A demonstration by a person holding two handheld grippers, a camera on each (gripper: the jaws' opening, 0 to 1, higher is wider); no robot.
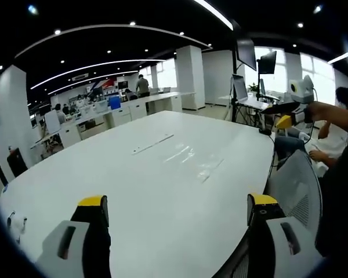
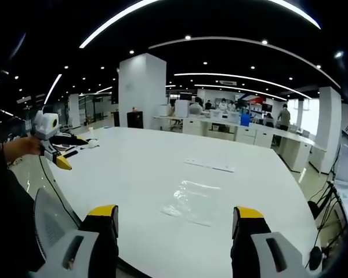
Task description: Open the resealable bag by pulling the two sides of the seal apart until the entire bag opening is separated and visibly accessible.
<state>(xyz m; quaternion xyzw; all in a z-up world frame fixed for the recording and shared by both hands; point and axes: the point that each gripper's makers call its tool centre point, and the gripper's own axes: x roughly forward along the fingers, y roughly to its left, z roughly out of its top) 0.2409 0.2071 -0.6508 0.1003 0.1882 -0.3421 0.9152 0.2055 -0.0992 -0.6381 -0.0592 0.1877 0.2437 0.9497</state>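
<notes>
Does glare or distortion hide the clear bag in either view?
Left gripper view: ceiling-light glare nearly washes out the clear plastic resealable bag on the glossy white table. Right gripper view: bag outline readable; fisheye bends the table edge.

clear resealable bag [image 2: 195, 202], lying flat on the white table [image 2: 133, 174], empty-looking, glossy and wrinkled, apart from both grippers, untouched

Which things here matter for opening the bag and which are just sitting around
For the job:
resealable bag, clear, lying flat on the white table
left gripper, jaws apart, holding nothing
right gripper, jaws apart, holding nothing

Just lying about:
thin white strip beyond the bag
mesh chair at the table edge
laptop on a stand
</notes>
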